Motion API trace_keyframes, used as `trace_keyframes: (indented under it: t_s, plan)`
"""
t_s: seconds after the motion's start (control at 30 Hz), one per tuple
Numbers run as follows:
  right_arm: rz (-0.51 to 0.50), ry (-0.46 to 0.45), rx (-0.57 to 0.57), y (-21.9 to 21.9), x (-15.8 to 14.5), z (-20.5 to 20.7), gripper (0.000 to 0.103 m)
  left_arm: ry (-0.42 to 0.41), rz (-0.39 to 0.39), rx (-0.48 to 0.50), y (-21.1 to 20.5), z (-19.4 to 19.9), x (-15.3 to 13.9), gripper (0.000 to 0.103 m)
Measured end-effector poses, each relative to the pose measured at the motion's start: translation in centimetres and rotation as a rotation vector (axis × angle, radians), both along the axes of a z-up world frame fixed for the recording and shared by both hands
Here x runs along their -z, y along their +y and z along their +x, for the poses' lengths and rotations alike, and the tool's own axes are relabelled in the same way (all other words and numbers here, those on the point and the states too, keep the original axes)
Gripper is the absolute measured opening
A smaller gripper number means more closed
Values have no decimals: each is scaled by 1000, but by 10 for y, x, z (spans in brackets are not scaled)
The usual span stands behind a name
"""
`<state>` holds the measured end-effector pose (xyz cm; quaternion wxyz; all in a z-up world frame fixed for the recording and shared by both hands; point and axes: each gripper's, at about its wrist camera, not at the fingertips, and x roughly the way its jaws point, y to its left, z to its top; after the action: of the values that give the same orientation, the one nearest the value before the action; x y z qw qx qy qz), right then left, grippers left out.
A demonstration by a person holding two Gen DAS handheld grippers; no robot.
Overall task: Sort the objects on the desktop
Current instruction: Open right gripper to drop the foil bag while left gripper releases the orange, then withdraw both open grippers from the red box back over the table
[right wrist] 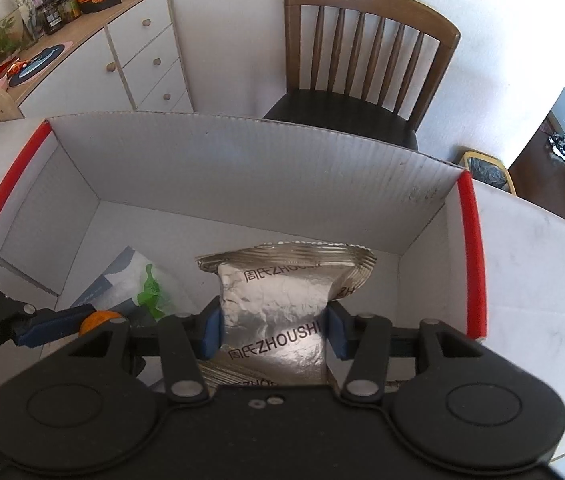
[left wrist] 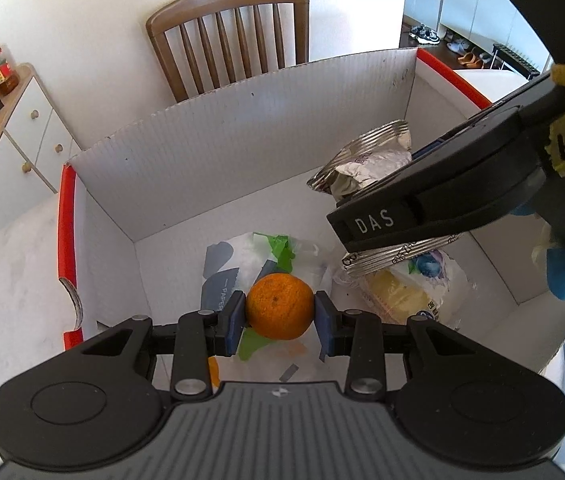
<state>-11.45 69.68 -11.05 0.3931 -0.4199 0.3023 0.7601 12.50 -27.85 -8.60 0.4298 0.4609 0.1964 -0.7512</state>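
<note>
**Sorting box on white tabletop: contents and holdings**

White marbled tabletop [right wrist: 530,264], against a pale wall, with a wooden slat-back chair [right wrist: 366,52] behind it and a white cabinet [right wrist: 138,60] to the left.

1. Cardboard box [right wrist: 242,160], white corrugated walls, red-edged rim, open top; stands on the tabletop.
2. Silver foil packet [right wrist: 278,304], printed "ZHOUSHI"; clamped at its waist between the blue pads of the right gripper [right wrist: 273,330], held over the box interior.
3. Clear plastic bags with green and grey print [left wrist: 250,256]; lying on the box floor.
4. Yellow-and-white snack bag [left wrist: 414,288]; on the box floor, right side.
5. Orange [left wrist: 280,306]; squeezed between the pads of the left gripper [left wrist: 280,320], above the plastic bags inside the box.
</note>
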Motion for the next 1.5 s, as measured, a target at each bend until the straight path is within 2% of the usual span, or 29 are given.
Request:
trace_keyframes:
  t_s: [0.1,0.17,0.23,0.37,0.5,1.2,1.27,1.5]
  plan:
    - [10,4,5,0,-2,2,58,2,-4,0,-4,-1,0,37]
    - [19,11,2,0,-5,3,64,11,-5,1,-3,1,-2,43]
    - [35,8,-1,-2,-10,4,64,14,-12,-2,-2,3,-3,51]
    - [48,19,5,-4,-19,8,68,28,-21,-11,1,7,-8,55]
    - [65,35,6,-7,-30,15,74,47,-33,-31,6,14,-15,65]
    - [114,162,33,-44,-86,57,91,94,-100,-60,41,29,-56,66]
    - [114,179,37,-50,-90,63,95,97,-102,-60,46,29,-59,66]
    - [128,208,48,-67,-103,81,97,106,-123,-62,60,33,-69,66]
